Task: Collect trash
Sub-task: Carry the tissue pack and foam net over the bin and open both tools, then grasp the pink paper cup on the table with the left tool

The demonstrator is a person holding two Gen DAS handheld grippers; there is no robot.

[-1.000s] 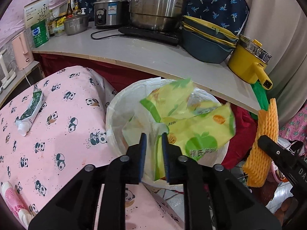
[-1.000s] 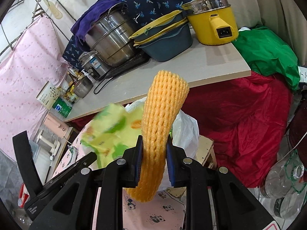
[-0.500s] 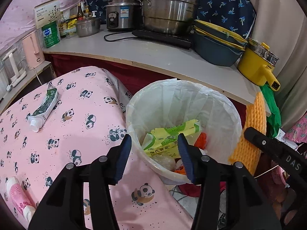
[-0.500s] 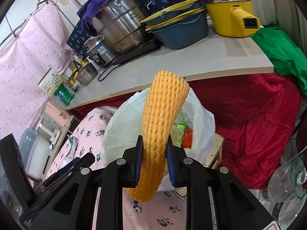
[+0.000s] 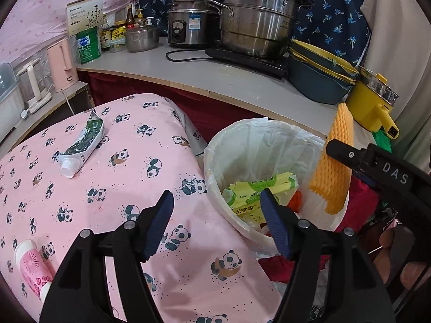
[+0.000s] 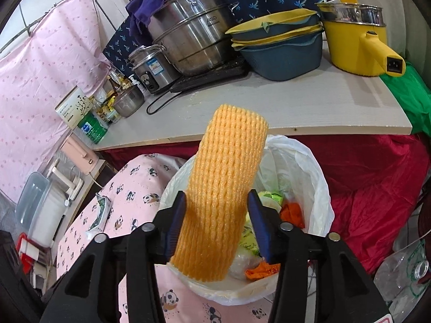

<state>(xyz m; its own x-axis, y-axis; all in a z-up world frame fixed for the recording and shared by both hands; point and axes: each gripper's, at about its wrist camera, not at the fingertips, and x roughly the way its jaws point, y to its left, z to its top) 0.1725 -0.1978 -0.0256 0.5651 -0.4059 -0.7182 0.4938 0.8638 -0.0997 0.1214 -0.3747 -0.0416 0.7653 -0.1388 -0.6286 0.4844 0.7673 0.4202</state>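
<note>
A white bag-lined bin [image 5: 242,134] stands beside the panda-print table [image 5: 107,188]. A yellow-green packet [image 5: 258,188] lies inside it with other scraps. My left gripper [image 5: 216,196] hovers over the table edge and the bin's near rim, its jaws opening with nothing between them. My right gripper [image 6: 216,196] is above the bin [image 6: 309,167], jaws opening. An orange foam net [image 6: 226,175] stands upright between its pads, at full width and unpinched. The net [image 5: 336,161] also shows at the bin's right rim. A squeezed toothpaste tube [image 5: 83,145] lies on the table.
A pink and white tube [image 5: 29,266] lies at the table's near left corner. Behind the bin runs a counter [image 5: 215,80] with steel pots, blue basins and a yellow electric pot [image 5: 374,105]. Red cloth [image 6: 377,175] and a clear plastic bottle [image 6: 404,269] lie right of the bin.
The yellow-green packet left my left gripper and dropped into the bin, and those jaws spread wide. My right gripper carried the foam net over the bin, then its jaws widened off the net.
</note>
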